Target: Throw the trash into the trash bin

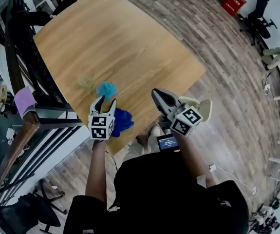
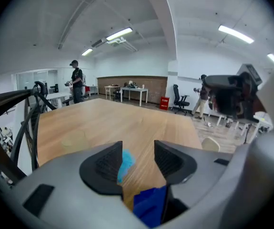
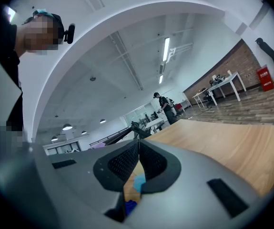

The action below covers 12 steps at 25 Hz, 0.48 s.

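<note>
Spread wide on the left gripper (image 1: 105, 101), tilted down toward the crumpled light-blue trash (image 1: 106, 88) on the wooden table (image 1: 130, 43), just ahead of the tips and untouched, probably lined up to close round it. Pinched shut and empty on the right gripper (image 1: 155, 93), held aside (likely to leave room). Under the left, at the table edge: a dark blue object (image 1: 123, 121), possibly the bin, though unclear.

The left tool (image 1: 105, 100) hides part of a dark blue thing (image 1: 123, 121) at the tabletop's (image 1: 130, 43) near edge. A pale patch (image 1: 85, 81) nearby is too blurred to identify.
</note>
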### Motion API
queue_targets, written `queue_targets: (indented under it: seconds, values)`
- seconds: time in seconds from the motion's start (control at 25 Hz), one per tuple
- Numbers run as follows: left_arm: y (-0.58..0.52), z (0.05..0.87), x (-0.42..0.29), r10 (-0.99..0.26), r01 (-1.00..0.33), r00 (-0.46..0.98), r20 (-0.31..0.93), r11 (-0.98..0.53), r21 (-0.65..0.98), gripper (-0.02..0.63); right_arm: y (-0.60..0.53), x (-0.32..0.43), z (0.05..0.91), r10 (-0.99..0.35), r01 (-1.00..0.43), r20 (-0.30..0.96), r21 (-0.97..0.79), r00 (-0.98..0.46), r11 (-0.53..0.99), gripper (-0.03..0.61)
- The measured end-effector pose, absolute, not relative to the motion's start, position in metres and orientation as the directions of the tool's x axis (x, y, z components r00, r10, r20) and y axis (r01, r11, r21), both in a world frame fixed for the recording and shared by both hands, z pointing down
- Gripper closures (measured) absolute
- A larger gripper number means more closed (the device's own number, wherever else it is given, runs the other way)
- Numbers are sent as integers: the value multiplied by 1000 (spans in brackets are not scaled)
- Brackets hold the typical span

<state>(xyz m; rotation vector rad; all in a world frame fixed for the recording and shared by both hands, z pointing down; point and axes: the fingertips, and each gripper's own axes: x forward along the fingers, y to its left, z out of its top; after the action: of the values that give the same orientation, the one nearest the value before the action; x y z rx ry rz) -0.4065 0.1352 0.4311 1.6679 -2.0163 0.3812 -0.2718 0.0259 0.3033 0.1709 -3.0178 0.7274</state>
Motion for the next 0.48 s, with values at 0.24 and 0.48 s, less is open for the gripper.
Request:
queue_targets:
  seconds: [0.24,0.48]
  values:
    - [109,521,-439,-686,-980,-158,710,195,-30,400,3,-272,328,-123,-154,97,-470,-988,869,580]
    - [99,575,-455,-541,-985,-163,825,132,-109,403,5,-269,334,-123,-164,115,-477,-986,864,580]
